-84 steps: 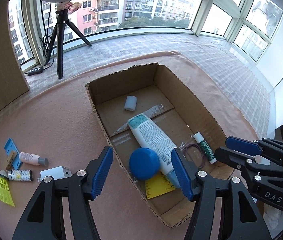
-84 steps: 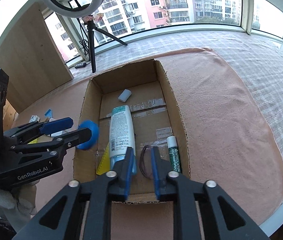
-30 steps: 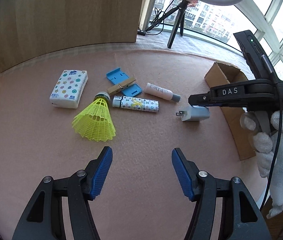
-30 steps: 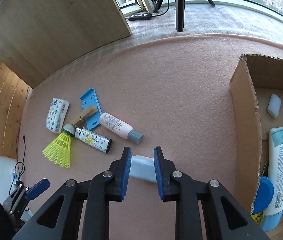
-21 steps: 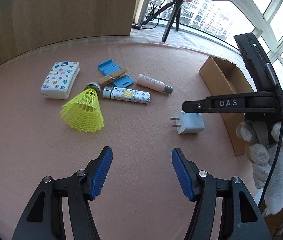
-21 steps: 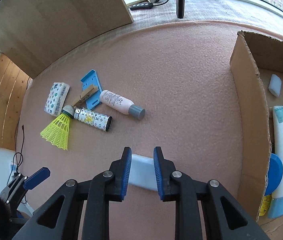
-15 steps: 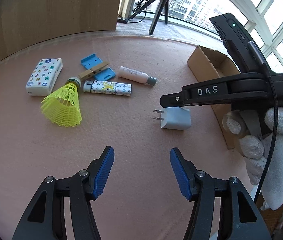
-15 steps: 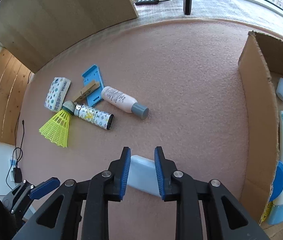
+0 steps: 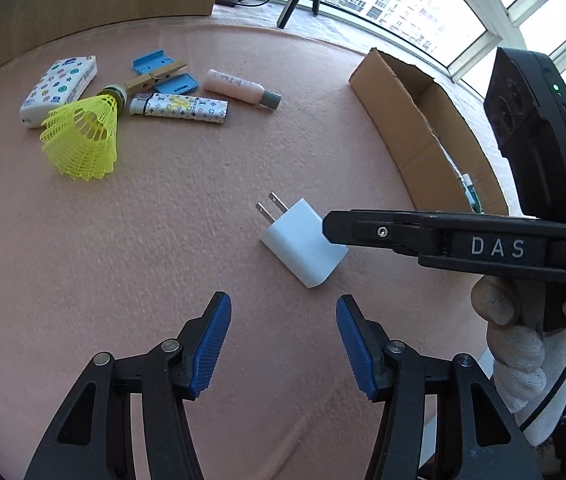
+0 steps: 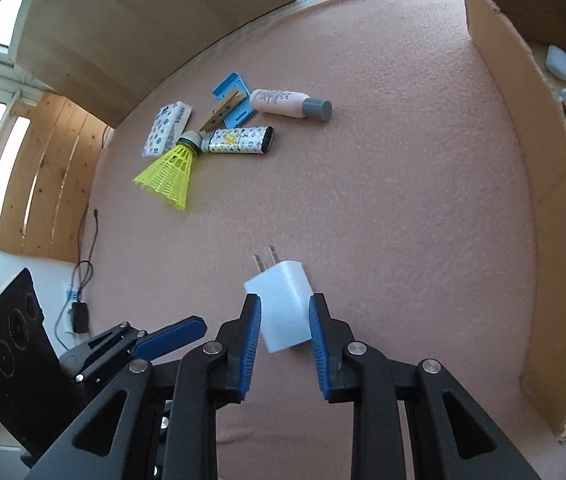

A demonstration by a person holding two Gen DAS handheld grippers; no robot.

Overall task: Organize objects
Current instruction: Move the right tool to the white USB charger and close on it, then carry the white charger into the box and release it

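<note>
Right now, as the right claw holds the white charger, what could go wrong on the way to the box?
1. The right claw grips the charger only at its rear end, so it may pivot or slip out.
2. The box wall stands tall beside it; a low carry could knock the charger against the wall.
3. The left claw is close below and could collide.

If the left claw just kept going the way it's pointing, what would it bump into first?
Most likely the white charger plug, which lies just ahead of the left claw on the pink mat. Depth is hard to judge, so it might touch the mat just short of it.
</note>
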